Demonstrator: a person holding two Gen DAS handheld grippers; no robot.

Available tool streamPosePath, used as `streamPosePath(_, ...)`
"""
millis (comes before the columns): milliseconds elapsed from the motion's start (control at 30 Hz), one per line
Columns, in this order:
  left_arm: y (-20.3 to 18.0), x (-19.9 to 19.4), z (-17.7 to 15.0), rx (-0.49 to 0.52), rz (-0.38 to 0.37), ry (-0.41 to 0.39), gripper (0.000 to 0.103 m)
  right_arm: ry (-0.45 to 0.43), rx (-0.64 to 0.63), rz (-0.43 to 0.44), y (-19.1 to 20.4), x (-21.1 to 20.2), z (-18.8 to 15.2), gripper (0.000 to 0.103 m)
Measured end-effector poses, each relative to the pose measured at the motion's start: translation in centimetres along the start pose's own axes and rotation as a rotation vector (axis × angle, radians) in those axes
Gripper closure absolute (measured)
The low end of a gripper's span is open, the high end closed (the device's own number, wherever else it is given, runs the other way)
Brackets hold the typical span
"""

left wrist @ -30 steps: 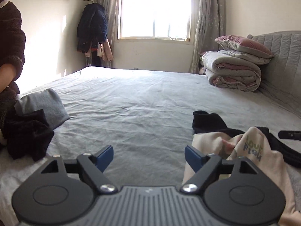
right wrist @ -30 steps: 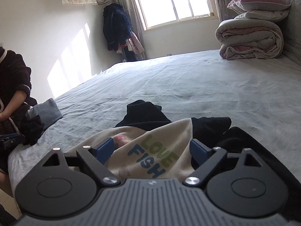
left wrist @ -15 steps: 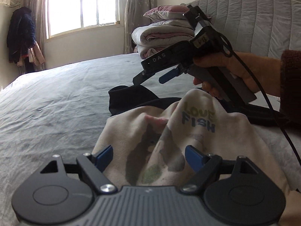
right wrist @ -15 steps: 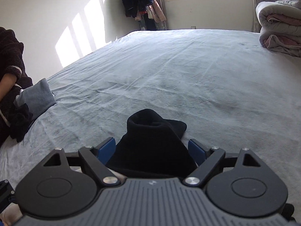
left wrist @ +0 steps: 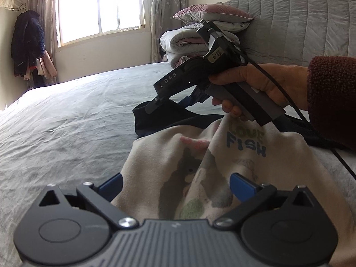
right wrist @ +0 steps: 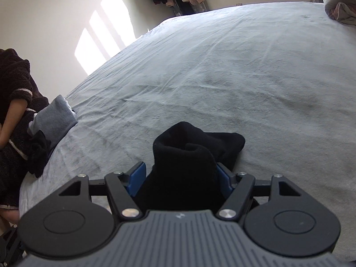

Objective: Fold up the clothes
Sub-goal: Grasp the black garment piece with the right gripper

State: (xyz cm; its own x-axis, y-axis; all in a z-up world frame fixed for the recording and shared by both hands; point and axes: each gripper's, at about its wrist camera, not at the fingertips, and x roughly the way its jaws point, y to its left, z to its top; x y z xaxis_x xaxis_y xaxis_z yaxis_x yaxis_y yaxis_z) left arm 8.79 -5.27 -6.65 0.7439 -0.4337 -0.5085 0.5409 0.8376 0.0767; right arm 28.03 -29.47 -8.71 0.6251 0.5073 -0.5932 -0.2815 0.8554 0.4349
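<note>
Between right gripper (right wrist: pixel 181 176) fingers (right wrist: pixel 138 175), black sleeve (right wrist: pixel 184 166), gripped

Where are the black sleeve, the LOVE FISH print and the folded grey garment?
black sleeve (right wrist: pixel 182 142): right wrist view, cuff opening.
LOVE FISH print (left wrist: pixel 247 141): left wrist view, middle of lettering.
folded grey garment (right wrist: pixel 55 118): right wrist view, top face.

A cream garment (left wrist: pixel 222 155) with black sleeves is seen crumpled on the grey bed (left wrist: pixel 66 115), near its headboard side. A cartoon print and the words "LOVE FISH" are shown on its front. One black sleeve (right wrist: pixel 189 155) is raised, its open cuff turned upward, its end bunched together.
</note>
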Motion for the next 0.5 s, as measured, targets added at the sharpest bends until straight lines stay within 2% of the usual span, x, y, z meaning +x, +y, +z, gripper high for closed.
streamPosePath(500, -0.2, -0.5, 0.0, -0.003, -0.016, -0.005, 0.001, -0.071, 0.095, 0.051, 0.9, -2.7, -0.3, 0.032)
